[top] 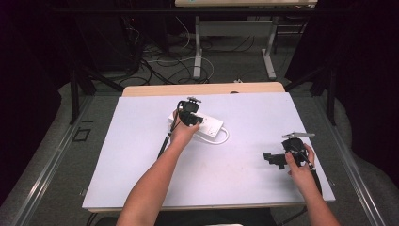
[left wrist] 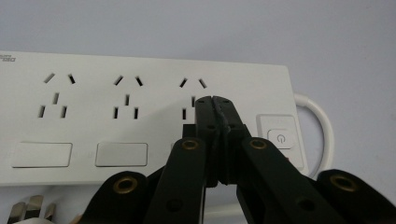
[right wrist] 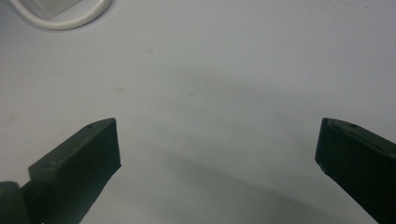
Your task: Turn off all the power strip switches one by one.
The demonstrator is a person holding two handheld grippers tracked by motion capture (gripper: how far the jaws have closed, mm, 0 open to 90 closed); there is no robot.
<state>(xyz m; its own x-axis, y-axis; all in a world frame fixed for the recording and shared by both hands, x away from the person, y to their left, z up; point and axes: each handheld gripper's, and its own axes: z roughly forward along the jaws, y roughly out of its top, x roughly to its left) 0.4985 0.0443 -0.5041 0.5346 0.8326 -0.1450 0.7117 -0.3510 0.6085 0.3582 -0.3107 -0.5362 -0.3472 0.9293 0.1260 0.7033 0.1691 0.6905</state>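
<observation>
A white power strip [top: 210, 126] lies near the middle of the table, with three sockets in a row and a power button [left wrist: 279, 137] at its right end. Its white cable [left wrist: 323, 122] loops out beside the button, and the same cable's loop [right wrist: 60, 21] appears far off in the right gripper view. Metal plug prongs [left wrist: 29, 210] peek in at the lower left. My left gripper [left wrist: 215, 100] is shut with nothing between its jaws, its tips over the third socket. My right gripper [right wrist: 217, 140] stands open above bare table at the right [top: 274, 159].
The strip rests on a white mat [top: 141, 155] that covers the table, with a wooden edge [top: 202, 88] showing at the far side. Beyond stand a desk's white legs [top: 197, 56] and tangled floor cables [top: 155, 61]. Dark frames flank both sides.
</observation>
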